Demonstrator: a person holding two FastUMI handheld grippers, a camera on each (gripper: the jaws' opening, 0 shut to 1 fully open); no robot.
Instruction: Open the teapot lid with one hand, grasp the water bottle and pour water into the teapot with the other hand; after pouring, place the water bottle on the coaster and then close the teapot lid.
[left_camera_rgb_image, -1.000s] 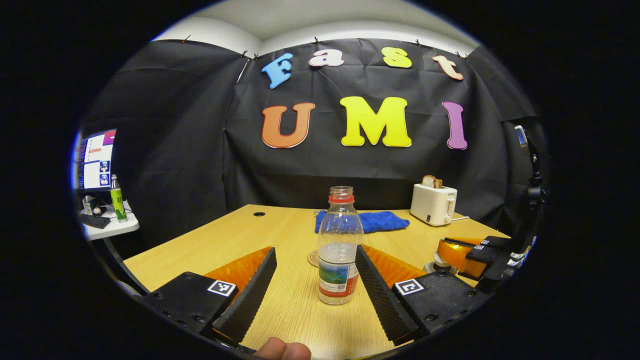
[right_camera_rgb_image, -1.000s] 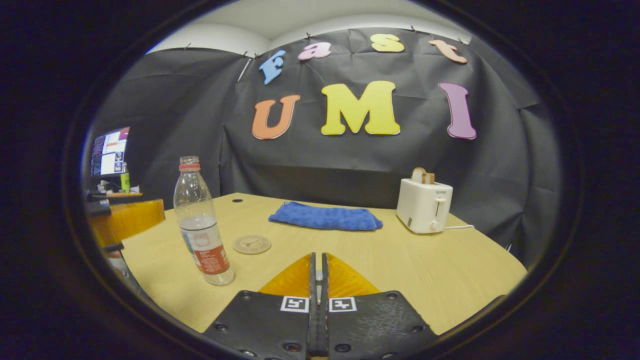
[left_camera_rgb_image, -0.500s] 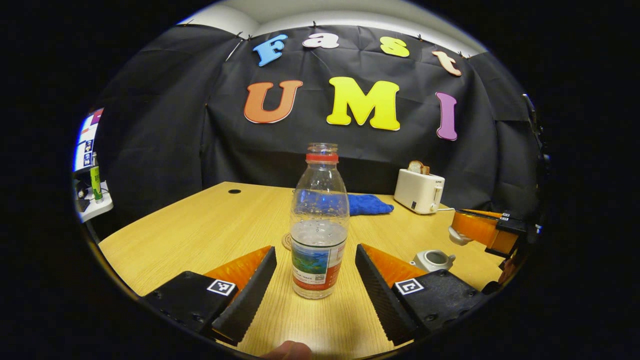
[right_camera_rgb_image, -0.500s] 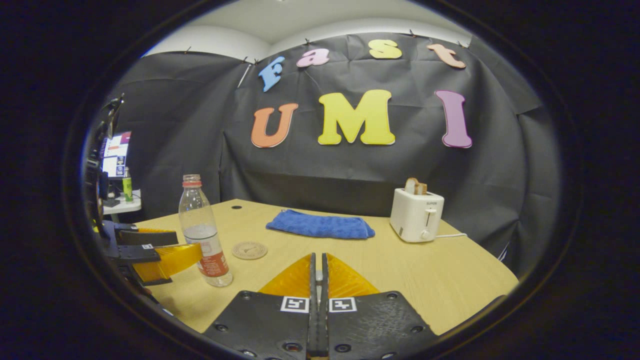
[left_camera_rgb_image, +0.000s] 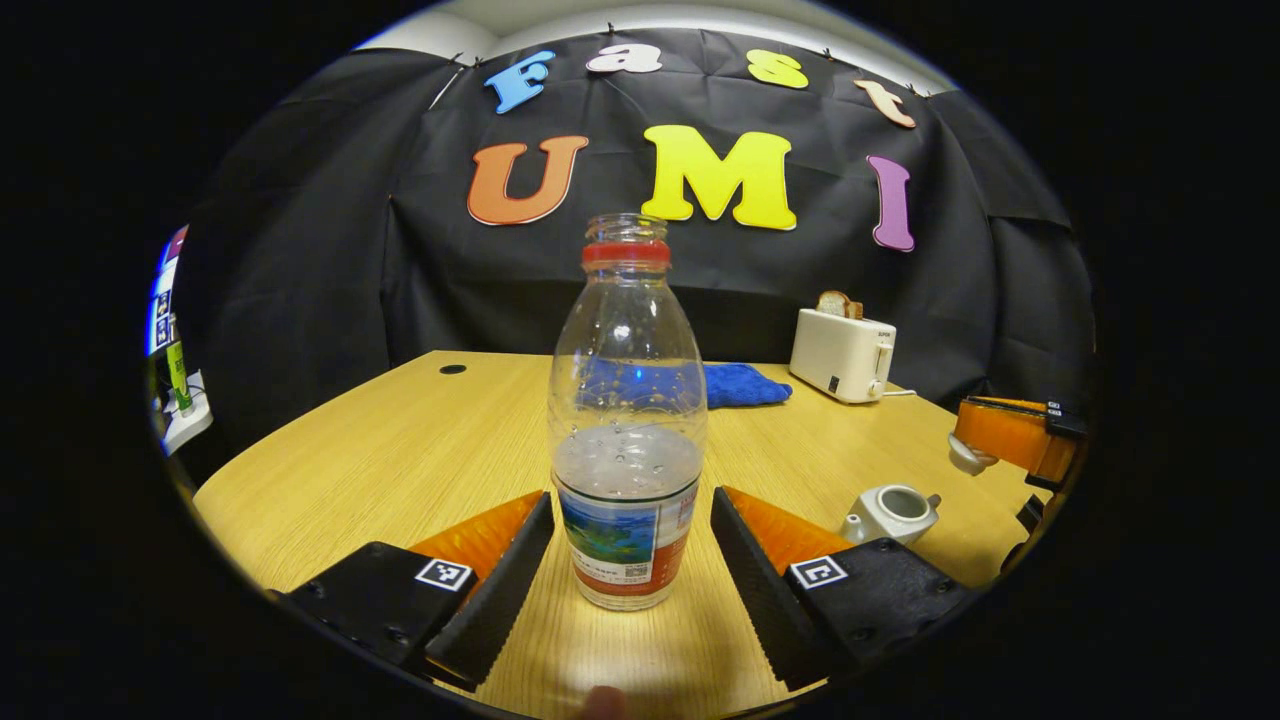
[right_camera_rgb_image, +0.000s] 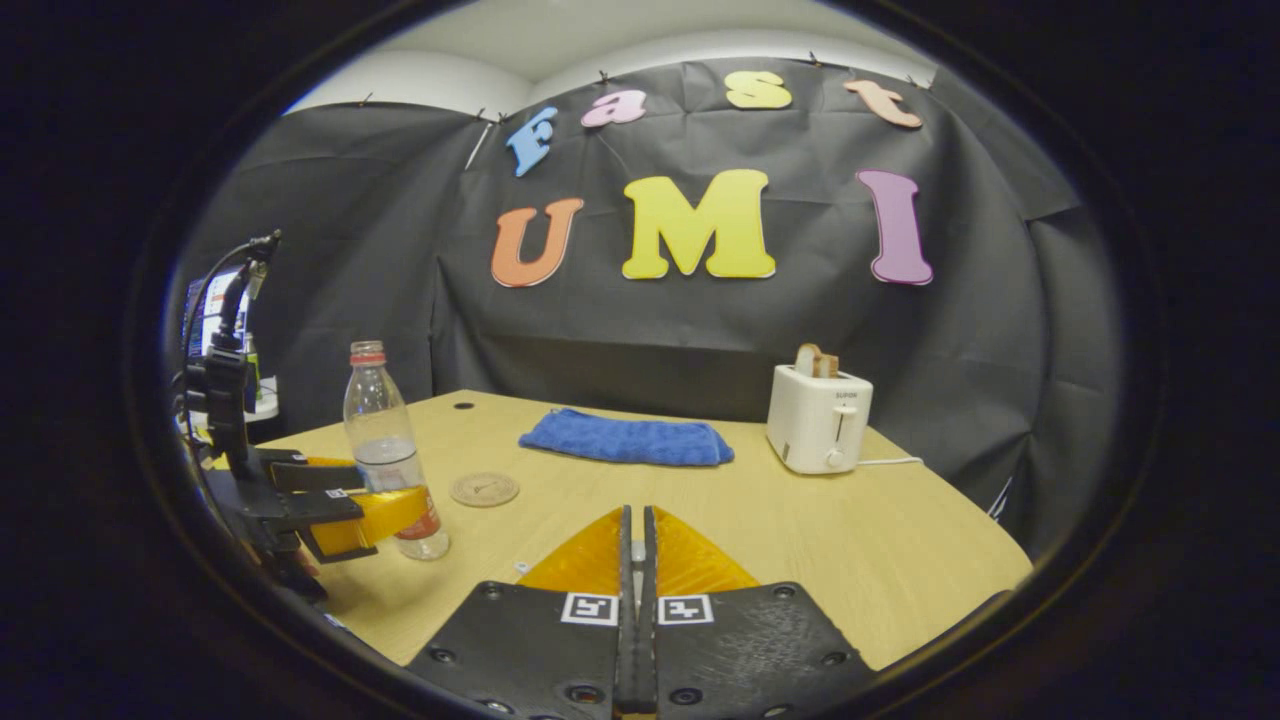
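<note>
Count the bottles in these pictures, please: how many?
2. A clear bottle stands on the table between the open fingers of the left gripper. A small green bottle stands on the side desk, far left.

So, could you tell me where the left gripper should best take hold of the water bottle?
Probably at the labelled lower body of the water bottle, coming in level from the front. It stands upright between the open fingers of the left gripper, and that straight, round section suits flat pads.
</note>
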